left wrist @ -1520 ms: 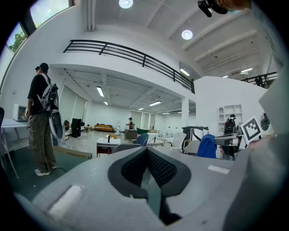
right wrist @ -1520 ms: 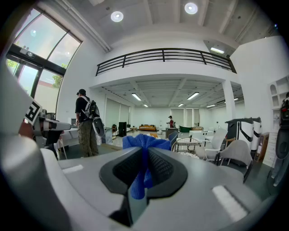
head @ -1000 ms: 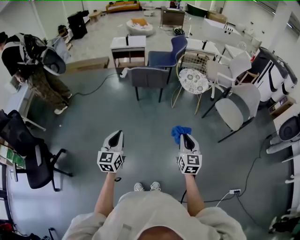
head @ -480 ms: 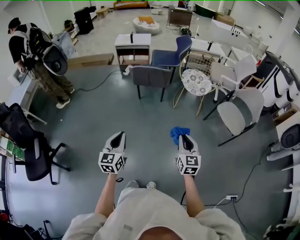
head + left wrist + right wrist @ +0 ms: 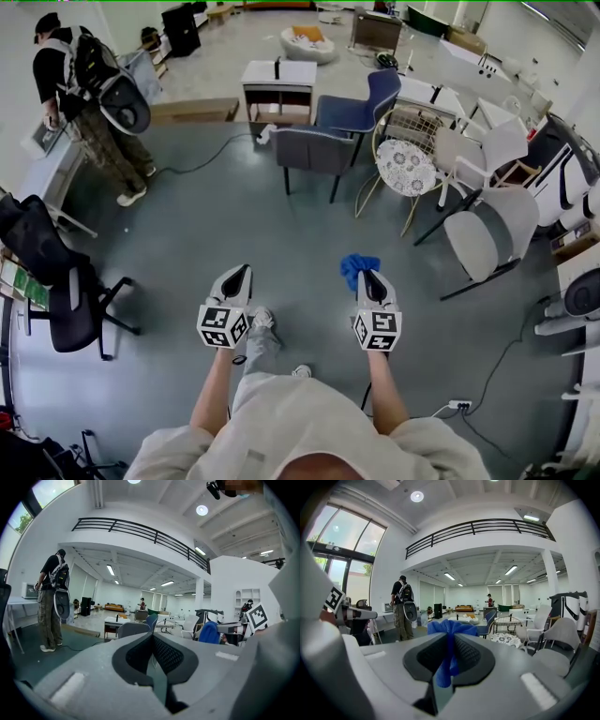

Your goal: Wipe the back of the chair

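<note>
The grey upholstered chair [image 5: 314, 148] stands at the upper middle of the head view with its back turned this way. It is the front one of a cluster of seats. A blue chair [image 5: 361, 103] is just behind it, a wire chair with a patterned round cushion [image 5: 405, 164] is to its right, and white shell chairs [image 5: 487, 234] sit further right. The pictures do not settle which chair is meant, but the grey one looks the likeliest, since its back faces the person. It is well apart from both claws, so no wiping has begun.

The blue cloth [image 5: 359, 265] is bunched at the tip of the right claw [image 5: 372, 279] in the lower middle of the frame. In the right gripper view the jaws are clamped on it, with a fold hanging down between them. The left claw [image 5: 236, 277] is level with it to the left. Its jaws are together with nothing between them.

Over the last second the chair cluster has slid slightly lower and to the right in the head view. One shoe [image 5: 262, 320] now shows forward between the two grippers, where both feet stood side by side before. This reads as the person walking toward the chairs, so the approach is under way and open grey floor [image 5: 281, 234] lies between.

A bystander with a backpack [image 5: 89, 94] stands at the upper left, and a black office chair [image 5: 52, 291] sits at the left edge.
</note>
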